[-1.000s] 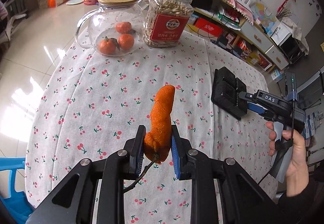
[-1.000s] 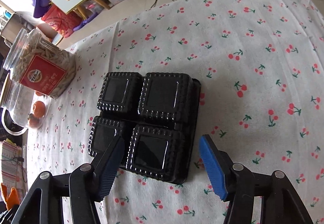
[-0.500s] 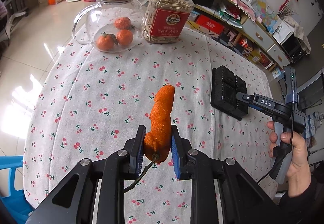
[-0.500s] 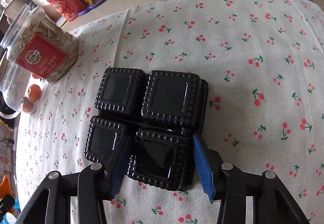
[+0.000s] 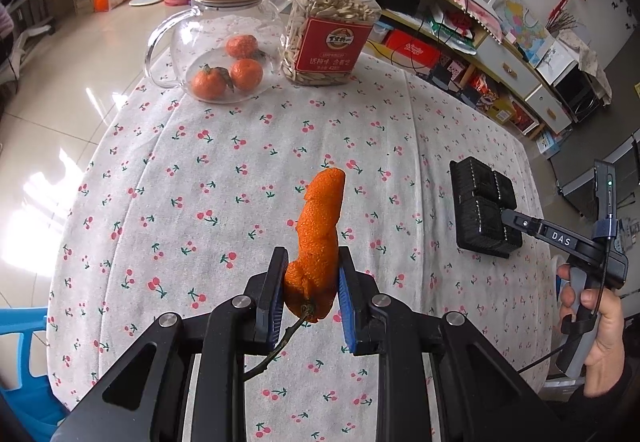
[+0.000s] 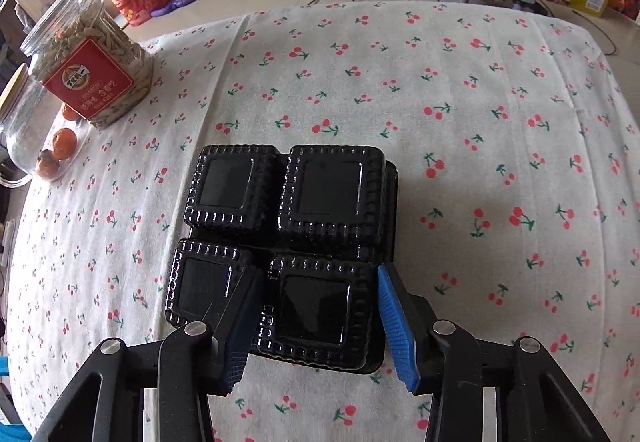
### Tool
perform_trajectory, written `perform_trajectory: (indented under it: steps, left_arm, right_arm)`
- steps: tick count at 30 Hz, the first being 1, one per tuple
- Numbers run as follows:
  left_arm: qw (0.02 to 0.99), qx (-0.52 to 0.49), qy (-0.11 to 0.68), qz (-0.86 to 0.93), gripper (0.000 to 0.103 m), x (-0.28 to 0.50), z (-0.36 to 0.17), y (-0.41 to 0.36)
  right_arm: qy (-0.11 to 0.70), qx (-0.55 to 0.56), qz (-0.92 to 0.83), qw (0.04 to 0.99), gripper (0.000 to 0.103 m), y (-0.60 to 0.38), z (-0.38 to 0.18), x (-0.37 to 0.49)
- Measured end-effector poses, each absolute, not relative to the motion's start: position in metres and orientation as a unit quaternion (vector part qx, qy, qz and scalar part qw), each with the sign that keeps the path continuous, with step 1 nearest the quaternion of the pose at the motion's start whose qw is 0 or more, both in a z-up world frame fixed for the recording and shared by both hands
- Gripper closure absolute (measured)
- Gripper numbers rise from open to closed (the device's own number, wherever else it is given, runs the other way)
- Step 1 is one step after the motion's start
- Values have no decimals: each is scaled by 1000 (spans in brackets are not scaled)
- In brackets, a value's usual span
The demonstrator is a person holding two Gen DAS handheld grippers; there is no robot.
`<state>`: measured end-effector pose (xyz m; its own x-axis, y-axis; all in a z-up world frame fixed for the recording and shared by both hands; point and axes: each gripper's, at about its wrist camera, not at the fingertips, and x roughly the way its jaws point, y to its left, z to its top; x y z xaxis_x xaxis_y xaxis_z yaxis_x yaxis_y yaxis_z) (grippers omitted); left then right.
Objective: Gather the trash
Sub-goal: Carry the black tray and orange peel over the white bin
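Note:
My left gripper (image 5: 312,294) is shut on a strip of orange peel (image 5: 318,238) with a stem, held upright above the cherry-print tablecloth (image 5: 240,178). A black plastic tray (image 6: 288,238) with four raised square cells lies upside down on the cloth. My right gripper (image 6: 316,326) has its jaws around the tray's near right cell, one finger in the groove between cells and one at the tray's right edge, pressing on it. The tray (image 5: 482,212) and right gripper (image 5: 516,222) also show at the right of the left wrist view.
A glass jug (image 5: 220,42) with a wooden lid holds three tangerines at the table's far side. Beside it stands a clear jar of seeds (image 5: 332,26) with a red label. A blue chair (image 5: 24,362) is at the near left. Shelves and drawers line the room.
My right gripper moved forward over the tray and its jaws closed in around the near right cell. The left gripper drew back a little, still holding the peel.

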<state>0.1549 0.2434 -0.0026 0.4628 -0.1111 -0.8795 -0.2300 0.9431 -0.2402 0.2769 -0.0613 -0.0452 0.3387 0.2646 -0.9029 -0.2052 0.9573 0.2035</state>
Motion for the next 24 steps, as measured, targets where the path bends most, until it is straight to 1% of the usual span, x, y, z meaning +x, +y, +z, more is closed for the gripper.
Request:
perform_trajectory:
  steps: [13, 24]
  left_arm:
    - [845, -137, 517, 14, 78, 155, 1, 210]
    - [845, -123, 520, -27, 78, 161, 1, 161]
  right_arm:
    - [556, 24, 120, 822, 53, -141, -21, 234]
    - [538, 58, 89, 836, 53, -215, -7, 209]
